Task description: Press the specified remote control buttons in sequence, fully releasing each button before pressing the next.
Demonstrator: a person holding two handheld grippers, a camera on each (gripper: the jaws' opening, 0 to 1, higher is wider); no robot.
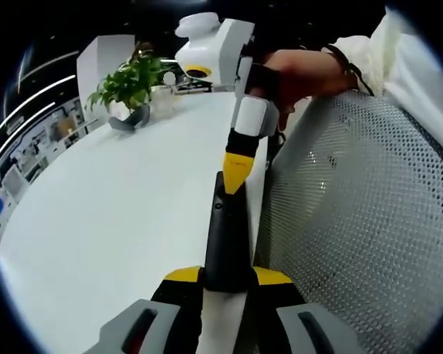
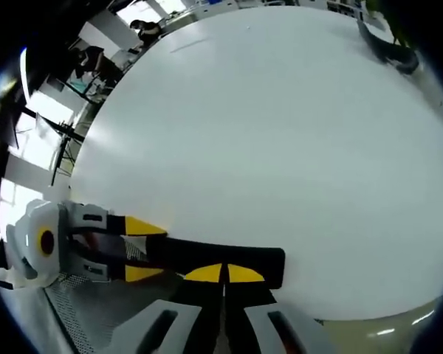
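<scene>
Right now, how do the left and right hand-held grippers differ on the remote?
The left hand-held gripper has its jaws spread around one end of the remote, clamping it; the right hand-held gripper has its jaws shut together, tips down on the other end. The left lines up along the remote; the right comes across it. Both have yellow jaw tips.
</scene>
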